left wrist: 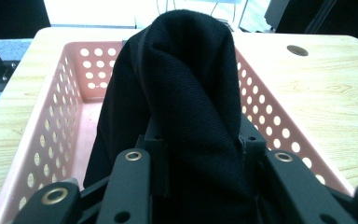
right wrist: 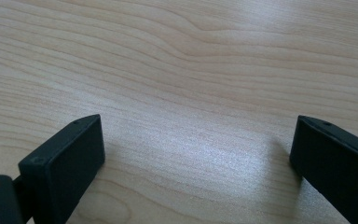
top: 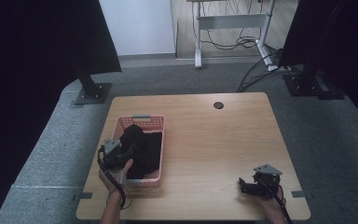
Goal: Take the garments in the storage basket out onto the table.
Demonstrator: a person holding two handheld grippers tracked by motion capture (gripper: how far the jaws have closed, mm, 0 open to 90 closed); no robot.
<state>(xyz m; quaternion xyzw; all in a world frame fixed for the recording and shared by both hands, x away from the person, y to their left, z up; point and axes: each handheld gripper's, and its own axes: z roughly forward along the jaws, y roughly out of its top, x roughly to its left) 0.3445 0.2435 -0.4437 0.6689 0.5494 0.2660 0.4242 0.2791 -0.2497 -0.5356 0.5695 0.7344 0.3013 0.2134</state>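
We have the left tongs point(left wrist: 200, 154) clamped on the black cloth point(left wrist: 186, 84) in the pink basket point(left wrist: 42, 140); lifting out remains, right tongs point(right wrist: 198, 154) agape over the counter point(right wrist: 191, 56)

a light wooden table point(top: 205, 140) has a dark round hole point(top: 218, 105) near its far edge. grey carpet point(top: 51, 154) surrounds it. beyond stands a white desk frame point(top: 230, 21) with loose cables point(top: 235, 44), and black stands point(top: 92, 91) flank the table.
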